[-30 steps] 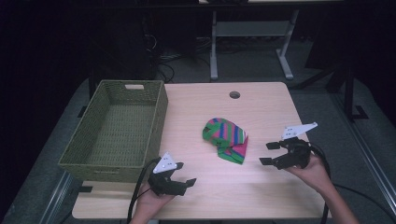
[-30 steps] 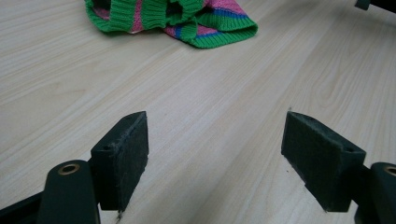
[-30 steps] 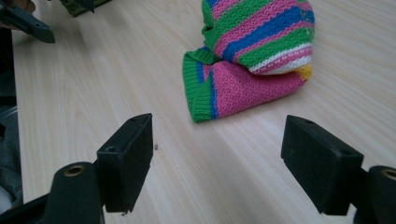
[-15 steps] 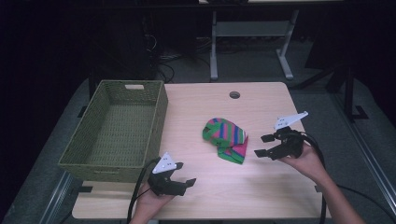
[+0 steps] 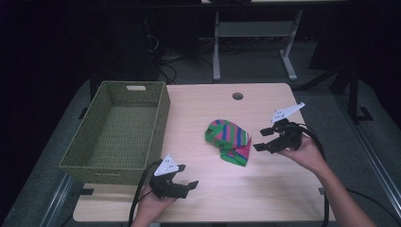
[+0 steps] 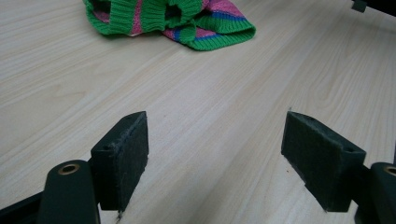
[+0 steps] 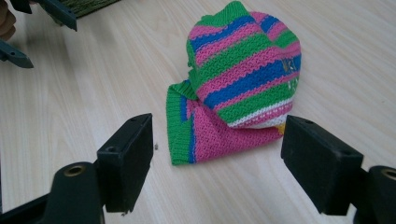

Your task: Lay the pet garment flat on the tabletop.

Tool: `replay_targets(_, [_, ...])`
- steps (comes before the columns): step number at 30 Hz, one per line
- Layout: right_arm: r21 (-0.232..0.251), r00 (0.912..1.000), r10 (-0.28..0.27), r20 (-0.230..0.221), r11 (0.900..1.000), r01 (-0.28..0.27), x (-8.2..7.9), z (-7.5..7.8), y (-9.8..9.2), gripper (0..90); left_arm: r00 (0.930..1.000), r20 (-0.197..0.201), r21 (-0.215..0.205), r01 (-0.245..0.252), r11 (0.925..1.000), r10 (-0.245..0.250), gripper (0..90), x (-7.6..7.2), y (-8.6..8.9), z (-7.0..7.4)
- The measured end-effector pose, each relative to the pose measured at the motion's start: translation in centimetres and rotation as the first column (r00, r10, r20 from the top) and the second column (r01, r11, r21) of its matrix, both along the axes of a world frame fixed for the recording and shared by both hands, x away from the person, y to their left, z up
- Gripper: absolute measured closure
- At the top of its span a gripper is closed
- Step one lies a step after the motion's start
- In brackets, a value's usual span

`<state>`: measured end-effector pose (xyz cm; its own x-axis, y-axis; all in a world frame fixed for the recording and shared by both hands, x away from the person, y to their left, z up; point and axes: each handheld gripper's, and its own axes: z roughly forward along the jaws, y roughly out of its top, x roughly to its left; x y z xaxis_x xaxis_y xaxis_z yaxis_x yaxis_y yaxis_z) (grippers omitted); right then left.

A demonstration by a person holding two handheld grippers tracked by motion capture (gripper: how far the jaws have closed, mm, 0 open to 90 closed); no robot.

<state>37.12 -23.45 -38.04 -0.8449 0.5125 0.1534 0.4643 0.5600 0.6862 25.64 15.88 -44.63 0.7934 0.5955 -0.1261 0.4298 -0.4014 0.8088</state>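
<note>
A crumpled knit garment [image 5: 228, 140] striped green, pink and blue (ribbed green hem showing) lies mid-desk [image 5: 265, 189], right of a green woven basket [image 5: 119, 132], as the right tongs [image 5: 266, 139] hover beside it and the left tongs [image 5: 186, 177] wait nearer, both spread apart.

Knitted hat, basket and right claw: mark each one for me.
Knitted hat [image 7: 243, 74], right gripper view, on the striped crown.
Basket [image 5: 163, 111], high view, on the right wall facing the hat.
Right claw [image 5: 265, 139], high view, midway between its open tips, beside the hat.
</note>
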Motion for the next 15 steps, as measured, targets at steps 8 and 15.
replay_targets(8, [-0.029, 0.9996, 0.028, 0.001, 0.999, -0.028, 0.9, 0.6, 1.7, 24.8, 1.0, 0.003, -0.002, -0.004, 1.0, 0.004, 22.9, 0.1, 0.1, 0.0])
replay_targets(15, [-0.051, 0.9989, 0.046, -0.008, 0.998, -0.046, 2.4, 1.1, 3.9, 24.8, 1.0, 0.003, -0.005, -0.008, 1.0, 0.008, 22.9, 0.2, 0.3, 0.0])
